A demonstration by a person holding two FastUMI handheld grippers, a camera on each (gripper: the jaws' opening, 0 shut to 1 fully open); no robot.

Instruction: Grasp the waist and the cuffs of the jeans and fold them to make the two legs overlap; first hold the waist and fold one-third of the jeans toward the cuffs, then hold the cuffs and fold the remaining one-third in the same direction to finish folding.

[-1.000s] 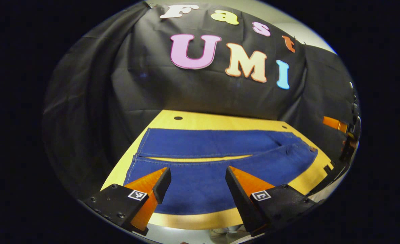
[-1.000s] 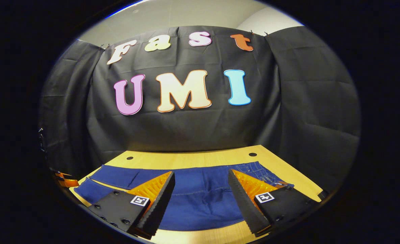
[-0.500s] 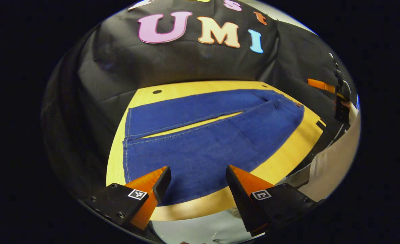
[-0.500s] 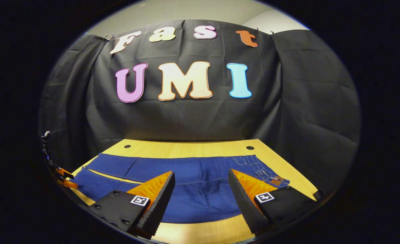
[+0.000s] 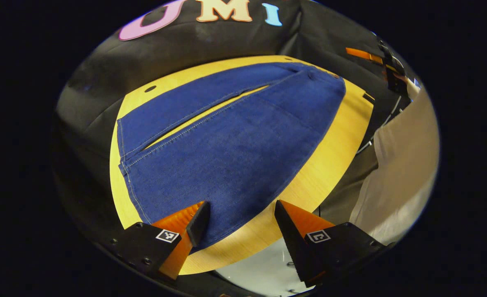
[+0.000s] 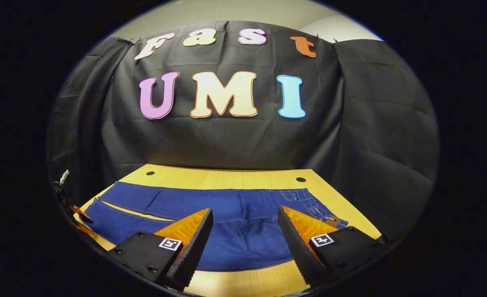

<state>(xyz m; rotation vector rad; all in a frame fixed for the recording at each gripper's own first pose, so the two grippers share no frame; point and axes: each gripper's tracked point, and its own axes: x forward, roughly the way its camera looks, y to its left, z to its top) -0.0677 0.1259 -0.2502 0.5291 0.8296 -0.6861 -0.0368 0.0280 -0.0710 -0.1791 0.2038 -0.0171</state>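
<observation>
Swinging my left gripper (image 5: 240, 208) leftward and down, I'm now looking along the jeans (image 5: 227, 140) from nearer the cuffs, more of the table (image 5: 334, 144) edge showing. My right gripper (image 6: 243, 218) is barely shifting. Both are hovering with ridged orange wedge fingers (image 6: 187, 225) spread apart, holding nothing. Dark blue denim is lying flat on pale wood, legs parted by a narrow slit, waist at the right.
</observation>
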